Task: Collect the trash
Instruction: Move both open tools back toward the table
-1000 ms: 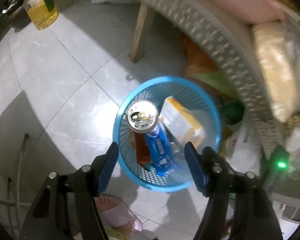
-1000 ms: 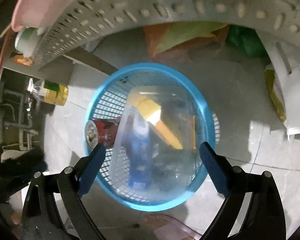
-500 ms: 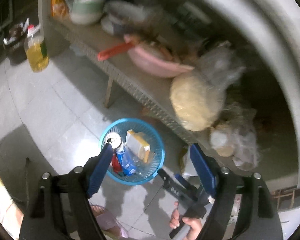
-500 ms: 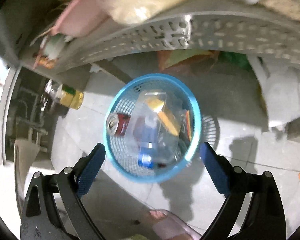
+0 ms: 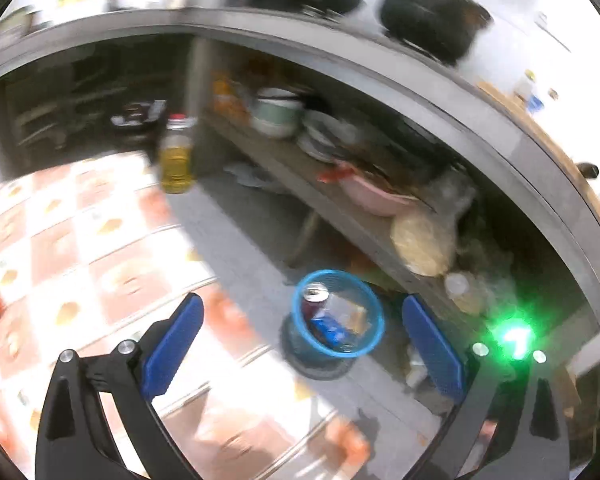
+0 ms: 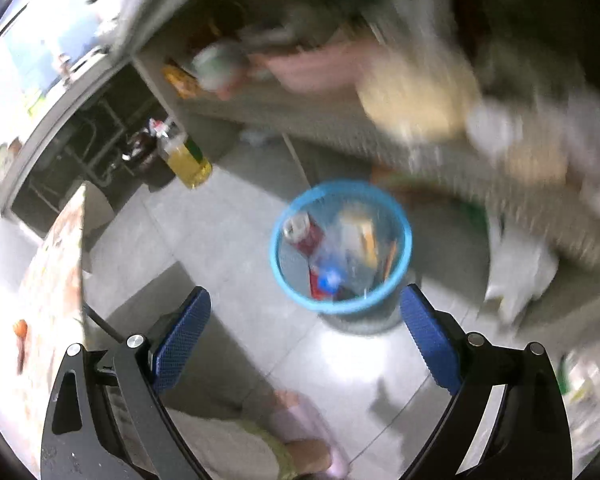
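A blue mesh trash basket [image 5: 300,322] stands on the grey tiled floor; it also shows in the right wrist view [image 6: 405,240]. It holds a red can [image 6: 300,230], a blue wrapper [image 5: 330,328], a clear plastic cup [image 6: 350,256] and a yellow carton [image 6: 366,236]. My left gripper [image 5: 302,350] is open and empty, high above the basket. My right gripper [image 6: 305,338] is open and empty, also well above the basket. Both views are blurred.
A low shelf [image 5: 332,204] under a steel counter holds a pink basin [image 5: 374,196], bowls and bagged food. A bottle of yellow oil [image 5: 176,152] stands on the floor. A table with a patterned cloth [image 5: 80,240] is at left. A slippered foot [image 6: 300,432] is below.
Both grippers have risen and pulled back from the basket, which now looks much smaller. The clear cup now lies in the basket. The patterned table has come into view.
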The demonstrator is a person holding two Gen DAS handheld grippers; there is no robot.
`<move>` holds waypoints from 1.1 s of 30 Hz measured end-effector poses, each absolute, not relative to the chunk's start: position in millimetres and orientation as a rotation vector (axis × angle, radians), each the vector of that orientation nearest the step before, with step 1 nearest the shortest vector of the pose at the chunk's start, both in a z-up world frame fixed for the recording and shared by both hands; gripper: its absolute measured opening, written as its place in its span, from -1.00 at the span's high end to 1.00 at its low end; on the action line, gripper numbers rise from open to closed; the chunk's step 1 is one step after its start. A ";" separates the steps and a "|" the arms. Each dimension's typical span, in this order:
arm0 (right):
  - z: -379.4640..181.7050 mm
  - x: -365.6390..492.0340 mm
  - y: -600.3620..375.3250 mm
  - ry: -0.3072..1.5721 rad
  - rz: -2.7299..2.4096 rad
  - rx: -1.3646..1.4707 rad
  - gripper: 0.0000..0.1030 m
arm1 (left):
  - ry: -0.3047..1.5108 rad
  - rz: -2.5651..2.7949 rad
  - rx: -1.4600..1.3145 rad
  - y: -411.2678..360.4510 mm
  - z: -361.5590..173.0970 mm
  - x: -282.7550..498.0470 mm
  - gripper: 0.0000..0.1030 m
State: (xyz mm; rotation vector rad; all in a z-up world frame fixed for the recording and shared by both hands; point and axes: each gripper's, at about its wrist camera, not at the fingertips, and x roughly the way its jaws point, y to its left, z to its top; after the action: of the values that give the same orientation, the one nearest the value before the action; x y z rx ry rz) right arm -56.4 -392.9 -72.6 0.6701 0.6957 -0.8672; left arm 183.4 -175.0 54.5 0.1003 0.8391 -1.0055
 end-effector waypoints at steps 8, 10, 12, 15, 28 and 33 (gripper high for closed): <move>6.0 31.1 -316.4 0.660 -0.725 0.344 -0.85 | 0.806 -0.782 -0.019 -64.5 49.8 196.2 -0.89; 10.0 51.2 -293.8 0.679 -0.658 0.290 -0.85 | 0.793 -0.735 -0.045 -39.7 47.8 197.7 -0.89; 9.0 70.7 -269.6 0.706 -0.609 0.223 -0.85 | 0.796 -0.704 -0.058 -19.7 45.6 199.3 -0.89; -0.1 93.9 -240.9 0.761 -0.550 0.115 -0.85 | 0.798 -0.649 -0.074 12.5 37.7 201.4 -0.89; -22.5 136.0 -180.2 0.862 -0.501 -0.088 -0.85 | 0.811 -0.419 -0.090 81.7 6.1 218.2 -0.89; -16.3 144.0 -177.4 0.846 -0.361 0.016 -0.85 | 0.800 -0.386 -0.099 104.9 -1.6 233.4 -0.89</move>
State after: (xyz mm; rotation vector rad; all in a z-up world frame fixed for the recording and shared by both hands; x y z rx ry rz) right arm 144.0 -177.4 -16.3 0.0160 0.8464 -0.3610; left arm 233.4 104.9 -1.6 -0.0987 0.7996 -0.3864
